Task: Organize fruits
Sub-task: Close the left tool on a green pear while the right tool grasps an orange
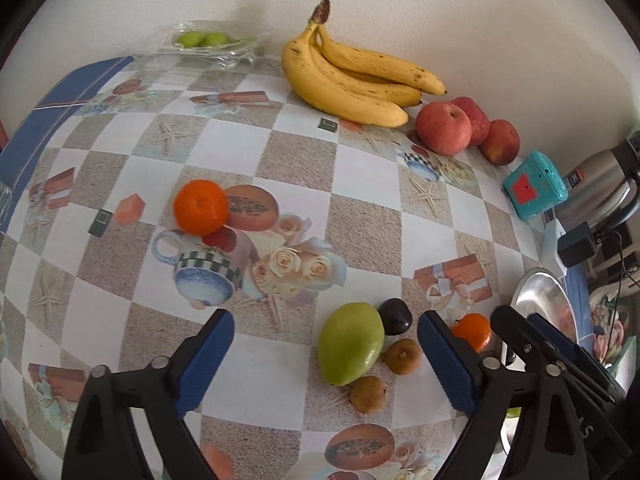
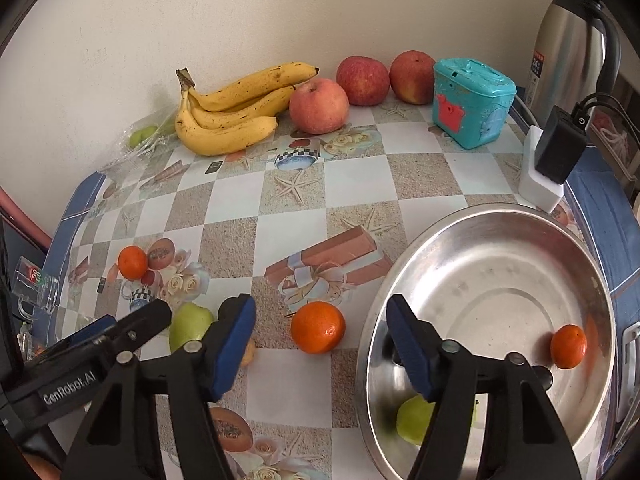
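Observation:
My left gripper (image 1: 326, 354) is open and empty above a green mango (image 1: 350, 344), a dark plum (image 1: 395, 316) and two brown kiwis (image 1: 402, 356). An orange (image 1: 201, 207) lies far left. My right gripper (image 2: 320, 336) is open and empty, just behind another orange (image 2: 317, 327) on the cloth. The steel bowl (image 2: 500, 240) at right holds a small orange (image 2: 568, 346) and a green fruit (image 2: 416, 424) partly hidden by my right finger. Bananas (image 2: 232, 114) and three apples (image 2: 319, 107) lie by the wall.
A teal toy box (image 2: 470, 102), a steel thermos (image 2: 568, 40) and a black adapter on a white stand (image 2: 558, 152) sit at the back right. A clear bag with green fruits (image 1: 204, 40) lies at the back left. A glass mug (image 2: 34, 284) is at the table's left edge.

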A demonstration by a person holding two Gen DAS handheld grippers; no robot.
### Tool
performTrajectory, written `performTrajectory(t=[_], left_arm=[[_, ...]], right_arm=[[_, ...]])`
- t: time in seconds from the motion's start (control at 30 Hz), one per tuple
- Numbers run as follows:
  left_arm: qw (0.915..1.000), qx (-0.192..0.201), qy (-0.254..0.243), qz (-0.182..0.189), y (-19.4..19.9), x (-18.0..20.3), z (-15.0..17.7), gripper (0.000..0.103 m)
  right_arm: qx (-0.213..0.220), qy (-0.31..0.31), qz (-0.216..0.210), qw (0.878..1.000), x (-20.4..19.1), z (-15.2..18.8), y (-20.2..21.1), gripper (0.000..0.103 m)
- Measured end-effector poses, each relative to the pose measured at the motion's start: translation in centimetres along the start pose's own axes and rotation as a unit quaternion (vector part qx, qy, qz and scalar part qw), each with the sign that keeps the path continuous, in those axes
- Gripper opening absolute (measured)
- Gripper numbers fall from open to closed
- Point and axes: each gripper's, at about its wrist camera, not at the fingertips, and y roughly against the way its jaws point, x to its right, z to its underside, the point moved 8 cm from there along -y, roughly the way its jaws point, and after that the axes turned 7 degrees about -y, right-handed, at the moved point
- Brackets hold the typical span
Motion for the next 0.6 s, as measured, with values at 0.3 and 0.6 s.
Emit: performTrajectory(t=[0.3,0.6], left_arm=[[0.999,-0.03,0.004,0.033,-1.8,1.1,1.1,0.061],[0.9983,-0.034,0.023,0.041,-1.8,0.9,1.3,0.043]], right_arm=[[-0.015,0.008,0.001,1.0,-0.2,0.3,-1.2,0.05],[-0.027,0.026,0.007,0.999,-0.6,0.9,-2.2,0.046]])
